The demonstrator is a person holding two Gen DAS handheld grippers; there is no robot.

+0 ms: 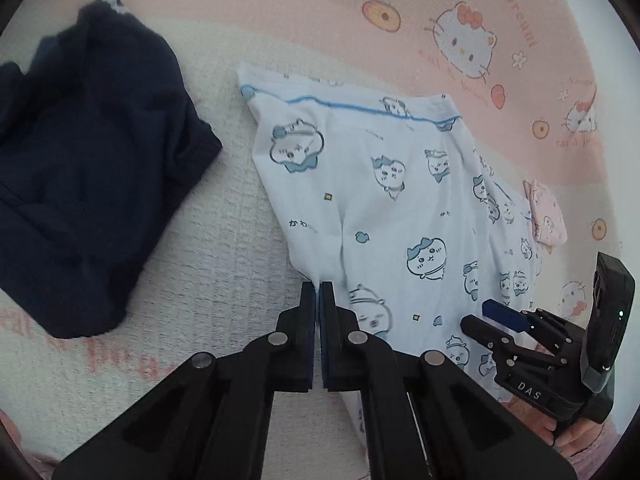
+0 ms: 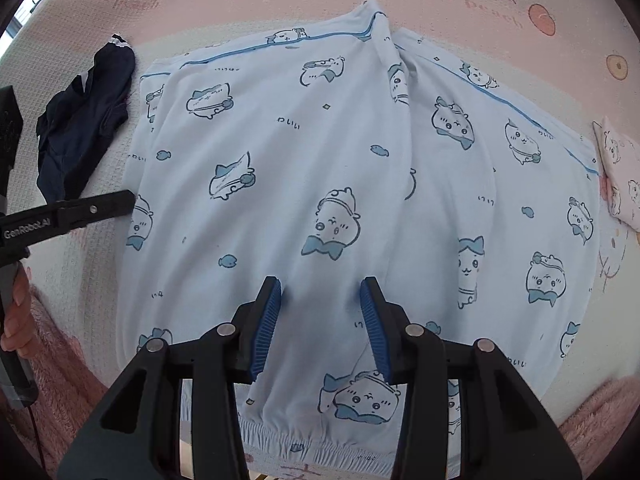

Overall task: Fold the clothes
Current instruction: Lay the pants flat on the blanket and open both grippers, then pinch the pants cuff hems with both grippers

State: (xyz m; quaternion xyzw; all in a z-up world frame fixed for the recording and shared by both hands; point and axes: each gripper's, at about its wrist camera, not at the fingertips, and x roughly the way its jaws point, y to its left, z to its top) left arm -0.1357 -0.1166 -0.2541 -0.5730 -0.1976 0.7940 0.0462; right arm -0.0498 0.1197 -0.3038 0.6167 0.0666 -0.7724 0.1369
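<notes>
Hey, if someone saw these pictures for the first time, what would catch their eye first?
Probably the pale blue cotton shorts printed with cartoon animals, spread flat across the middle of the pink and cream cartoon-cat bedspread. Next, the crumpled dark navy garment lying apart to their left. Then the grippers: the left gripper pinched shut at the shorts' left edge, the right gripper open above the elastic waistband.

the printed pyjama bottoms lie spread on the blanket, the crumpled garment to their left, a small folded piece at their right edge.
</notes>
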